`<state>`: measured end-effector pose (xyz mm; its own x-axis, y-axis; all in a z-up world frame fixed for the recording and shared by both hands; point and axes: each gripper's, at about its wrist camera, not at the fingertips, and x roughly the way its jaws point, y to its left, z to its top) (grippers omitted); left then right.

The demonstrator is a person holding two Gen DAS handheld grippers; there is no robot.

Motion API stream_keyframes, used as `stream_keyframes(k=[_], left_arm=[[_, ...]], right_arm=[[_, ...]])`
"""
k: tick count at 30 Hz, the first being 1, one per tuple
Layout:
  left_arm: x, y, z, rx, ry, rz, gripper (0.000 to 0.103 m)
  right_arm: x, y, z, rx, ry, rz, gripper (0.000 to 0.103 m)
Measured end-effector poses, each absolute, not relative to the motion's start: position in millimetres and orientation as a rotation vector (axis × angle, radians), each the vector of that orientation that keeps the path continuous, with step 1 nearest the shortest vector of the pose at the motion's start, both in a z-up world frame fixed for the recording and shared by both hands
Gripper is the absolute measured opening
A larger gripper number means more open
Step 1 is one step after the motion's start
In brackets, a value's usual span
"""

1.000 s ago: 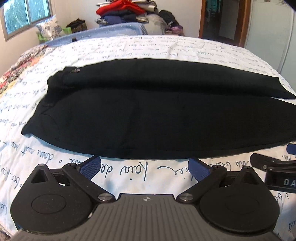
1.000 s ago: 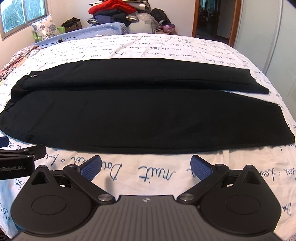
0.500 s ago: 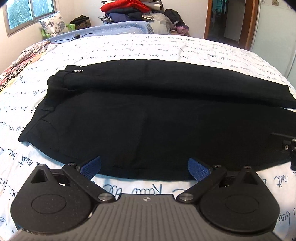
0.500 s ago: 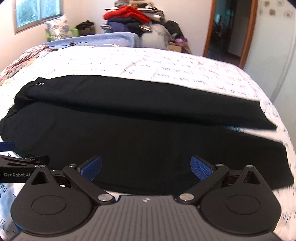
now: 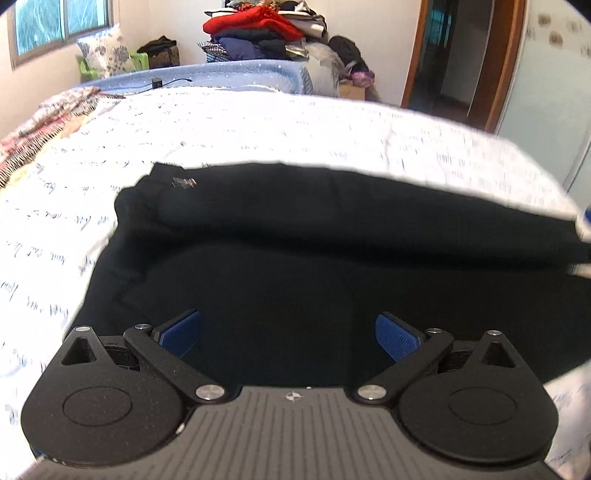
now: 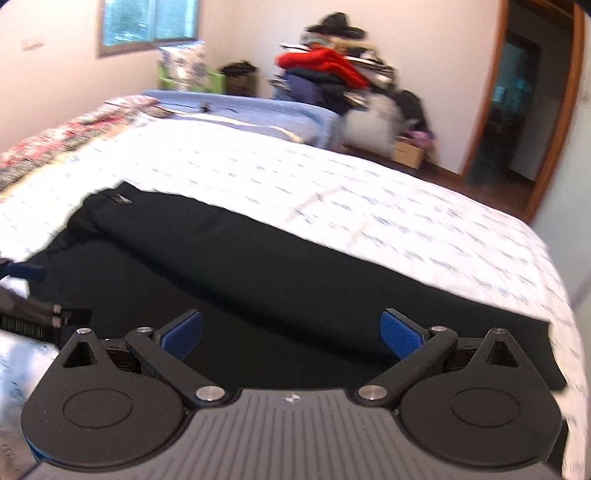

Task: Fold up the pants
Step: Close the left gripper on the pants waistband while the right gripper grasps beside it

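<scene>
Both hand-held grippers (image 5: 288,334) (image 6: 291,334) advanced over black pants (image 5: 332,258), jaws wide

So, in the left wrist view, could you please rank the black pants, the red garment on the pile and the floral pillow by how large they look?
1. Black pants, by far the largest.
2. Red garment.
3. Floral pillow, only slightly smaller than the garment; both lie far from the camera, so their order is unsure.

Black pants (image 5: 332,258), laid flat lengthwise across white printed bed (image 5: 258,125), one leg folded over the other, waistband left.
</scene>
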<state>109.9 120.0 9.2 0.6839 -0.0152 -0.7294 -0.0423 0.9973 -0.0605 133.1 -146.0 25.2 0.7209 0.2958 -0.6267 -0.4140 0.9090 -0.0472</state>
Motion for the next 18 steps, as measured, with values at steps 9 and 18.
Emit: stream_keyframes(k=[9,18], left_arm=[[203,287,34,-0.424,0.73,-0.105,0.102],[330,358,-29,-0.546,0.907,-0.147,0.1]], right_arm=[[199,-155,33,0.007,0.793,0.659,0.103],[244,-141,1,0.031,0.866,0.657,0.103]])
